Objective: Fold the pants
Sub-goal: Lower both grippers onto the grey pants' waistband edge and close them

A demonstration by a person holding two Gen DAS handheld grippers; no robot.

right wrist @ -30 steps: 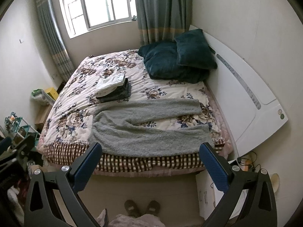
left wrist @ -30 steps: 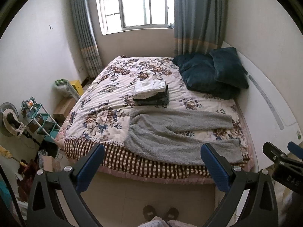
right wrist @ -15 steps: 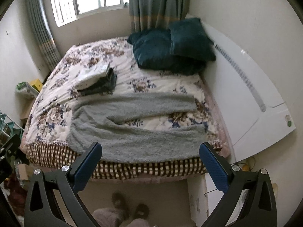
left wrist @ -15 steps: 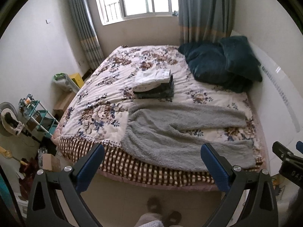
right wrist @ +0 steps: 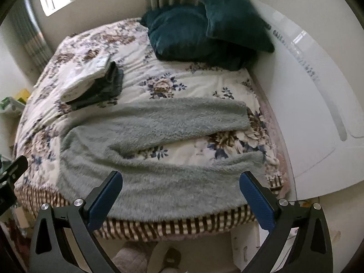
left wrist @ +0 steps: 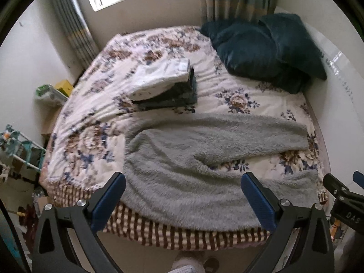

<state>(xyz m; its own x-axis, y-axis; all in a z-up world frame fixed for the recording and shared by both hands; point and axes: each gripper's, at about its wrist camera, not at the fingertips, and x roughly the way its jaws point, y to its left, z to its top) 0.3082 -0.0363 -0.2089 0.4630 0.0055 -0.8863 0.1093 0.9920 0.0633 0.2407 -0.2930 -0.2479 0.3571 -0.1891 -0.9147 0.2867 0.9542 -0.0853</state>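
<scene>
Grey fleece pants (left wrist: 195, 159) lie spread across the near edge of the bed, waist to the left, two legs reaching right with a gap between them; they also show in the right wrist view (right wrist: 159, 154). My left gripper (left wrist: 182, 201) is open and empty, above the near bed edge over the waist part. My right gripper (right wrist: 180, 200) is open and empty, above the near leg. The right gripper's body shows at the right edge of the left wrist view (left wrist: 343, 198).
The bed has a floral quilt (left wrist: 91, 118) with a checked border (left wrist: 182, 234). A stack of folded clothes (left wrist: 166, 84) lies mid-bed. Dark teal pillows (left wrist: 264, 50) sit at the head, by a white headboard (right wrist: 318, 95). A shelf rack (left wrist: 20, 150) stands left.
Both grippers have moved forward and down toward the bed; the pants and bed edge now fill more of each view. Both stay open.
</scene>
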